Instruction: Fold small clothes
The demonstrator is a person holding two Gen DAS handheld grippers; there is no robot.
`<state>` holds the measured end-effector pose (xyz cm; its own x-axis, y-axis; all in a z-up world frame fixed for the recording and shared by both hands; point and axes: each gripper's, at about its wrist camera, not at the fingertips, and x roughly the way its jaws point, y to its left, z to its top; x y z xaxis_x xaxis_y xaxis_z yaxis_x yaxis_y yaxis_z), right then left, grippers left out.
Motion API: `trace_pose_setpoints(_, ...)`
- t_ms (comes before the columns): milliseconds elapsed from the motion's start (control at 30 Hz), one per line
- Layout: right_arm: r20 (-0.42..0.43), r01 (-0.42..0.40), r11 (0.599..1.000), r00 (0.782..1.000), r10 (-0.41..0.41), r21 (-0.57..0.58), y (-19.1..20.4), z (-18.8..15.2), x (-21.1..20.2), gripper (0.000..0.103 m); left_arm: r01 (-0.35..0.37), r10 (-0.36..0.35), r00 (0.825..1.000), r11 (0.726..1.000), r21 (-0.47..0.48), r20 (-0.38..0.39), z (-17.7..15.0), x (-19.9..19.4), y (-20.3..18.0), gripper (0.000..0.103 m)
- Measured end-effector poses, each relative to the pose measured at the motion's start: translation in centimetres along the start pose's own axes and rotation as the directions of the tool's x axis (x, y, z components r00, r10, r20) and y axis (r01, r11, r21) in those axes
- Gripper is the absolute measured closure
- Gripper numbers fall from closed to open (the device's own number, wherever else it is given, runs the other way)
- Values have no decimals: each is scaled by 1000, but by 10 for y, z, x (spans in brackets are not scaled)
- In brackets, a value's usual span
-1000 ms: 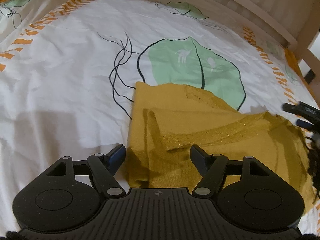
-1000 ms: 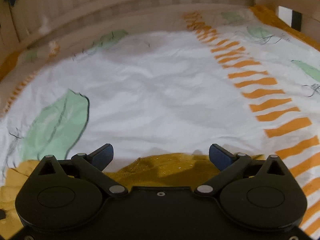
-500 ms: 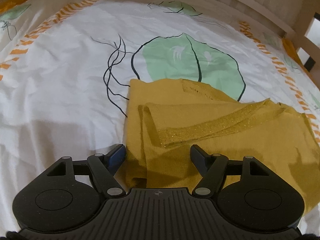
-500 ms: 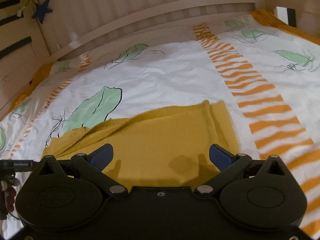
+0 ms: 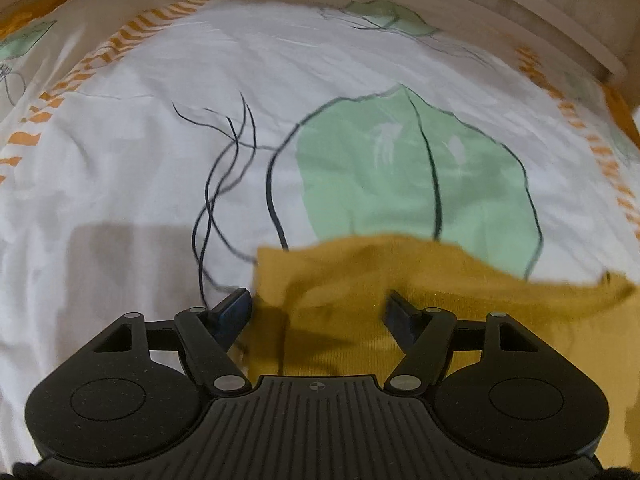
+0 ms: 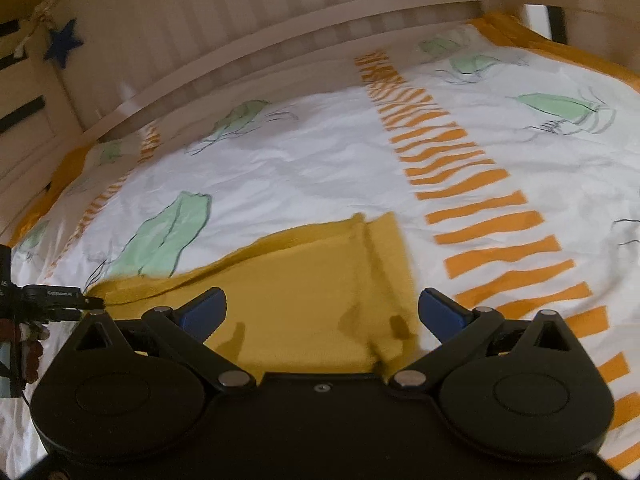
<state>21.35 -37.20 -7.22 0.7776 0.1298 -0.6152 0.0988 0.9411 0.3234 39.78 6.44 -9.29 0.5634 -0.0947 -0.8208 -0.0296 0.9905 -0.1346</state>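
Patterned bedsheet [image 6: 320,168] under mustard garment [image 6: 304,292]; left tongs [image 5: 318,312], right tongs [image 6: 322,312] spread wide, holding nothing.

Each hand-held tool is matte black plastic. The left gripper [image 5: 316,312] has a ribbed black housing at its near edge, marked at the middle with a small round cross-hair emblem, flanked by two rounded lobes with a shallow circular recess in each. Silver pivot pins join angled black links to dark blue finger pads [image 5: 234,308]. The right gripper [image 6: 322,310] has a smooth housing with a centre screw, the same lobes and silver pins, and brighter blue pads [image 6: 442,312].
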Motion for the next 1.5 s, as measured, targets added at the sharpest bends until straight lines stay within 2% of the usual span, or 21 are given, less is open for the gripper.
trace_pose_setpoints(100, 6, 1, 999, 1000, -1, 54, -13, 4, -2, 0, -33, 34, 999, 996, -83, 2, 9, -2, 6, 33)
trace_pose_setpoints(167, 5, -12, 993, 1000, 12, 116, -25, 7, -4, 0, -38, 40, 999, 994, -101, 20, 9, -13, 5, 33)
trace_pose_setpoints(267, -5, -29, 980, 1000, 31, 195, -40, 9, -5, 0, -21, 23, 999, 999, -49, 30, 3, -36, -12, 33)
trace_pose_setpoints(400, -25, -40, 971, 999, 48, 236, -49, 11, -4, 0, 58, -59, 998, 997, 47, 30, -16, -66, -42, 33)
trace_pose_setpoints(500, -39, -91, 946, 993, 108, 313, -59, 9, -1, 0, 103, -107, 994, 987, 123, 27, -32, -83, -71, 33)
trace_pose_setpoints(600, -70, -128, 918, 984, 165, 374, -66, 6, 5, 0, 140, -145, 989, 975, 174, 19, -48, -92, -99, 33)
trace_pose_setpoints(667, -82, -126, 914, 982, 170, 387, -68, 4, 7, 0, 155, -161, 987, 969, 192, 14, -56, -92, -113, 33)
trace_pose_setpoints(733, -40, -155, 907, 982, 185, 391, -69, 5, 3, 0, 165, -170, 985, 966, 201, 9, -62, -90, -122, 33)
trace_pose_setpoints(800, 19, -222, 884, 972, 235, 411, -71, 8, 0, 0, 179, -181, 983, 962, 205, -8, -67, -86, -130, 33)
trace_pose_setpoints(867, 59, -295, 846, 952, 301, 444, -74, 8, 4, 0, 184, -182, 983, 958, 218, -30, -74, -82, -136, 33)
trace_pose_setpoints(967, 48, -345, 798, 927, 371, 494, -76, 3, 17, 0, 189, -180, 982, 952, 239, -57, -84, -79, -140, 33)
trace_pose_setpoints(1067, -10, -337, 799, 919, 393, 498, -73, -3, 29, 0, 195, -180, 980, 950, 244, -82, -91, -78, -139, 33)
trace_pose_setpoints(1133, -87, -301, 811, 915, 393, 502, -73, -5, 34, 0, 193, -176, 980, 952, 237, -91, -93, -77, -136, 33)
trace_pose_setpoints(1200, -163, -283, 824, 899, 406, 492, -73, -4, 36, 0, 193, -176, 980, 956, 223, -94, -92, -77, -132, 33)
trace_pose_setpoints(1267, -203, -285, 830, 884, 420, 480, -73, -2, 34, 0, 188, -171, 981, 959, 213, -92, -91, -77, -130, 33)
trace_pose_setpoints(1300, -211, -285, 832, 881, 423, 477, -72, 0, 32, 0, 183, -168, 982, 960, 211, -91, -91, -77, -129, 33)
trace_pose_setpoints(1400, -146, -297, 835, 904, 402, 464, -71, 5, 27, 0, 179, -163, 982, 962, 205, -92, -89, -76, -128, 33)
trace_pose_setpoints(1500, -95, -336, 810, 898, 429, 481, -70, 2, 34, 0, 180, -164, 982, 963, 202, -93, -89, -74, -131, 33)
